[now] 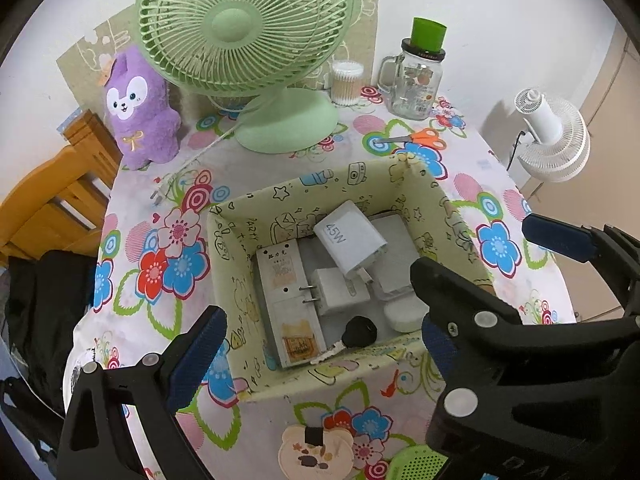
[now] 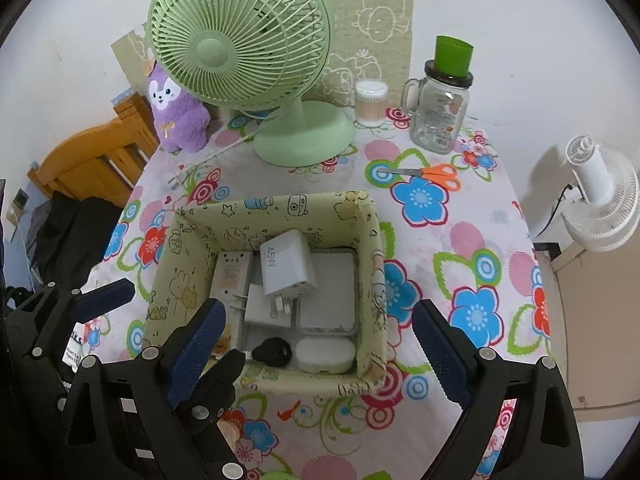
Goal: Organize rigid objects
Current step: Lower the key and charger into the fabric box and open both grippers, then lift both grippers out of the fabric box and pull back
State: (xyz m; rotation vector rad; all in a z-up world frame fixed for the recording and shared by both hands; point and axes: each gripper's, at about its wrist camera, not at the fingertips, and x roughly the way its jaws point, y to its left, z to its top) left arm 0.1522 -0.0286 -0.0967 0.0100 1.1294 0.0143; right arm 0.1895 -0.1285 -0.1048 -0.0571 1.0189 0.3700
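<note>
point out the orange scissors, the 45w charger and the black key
orange scissors [image 2: 442, 173], right wrist view, on the orange handles
45w charger [image 1: 349, 240], left wrist view, on its white labelled face
black key [image 1: 361, 332], left wrist view, on its black head

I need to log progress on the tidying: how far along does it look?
Mostly done: the box already holds the 45W charger, a smaller plug, a black key and a white case. Both grippers' jaws are open and empty. The orange scissors lie outside on the table.
</note>
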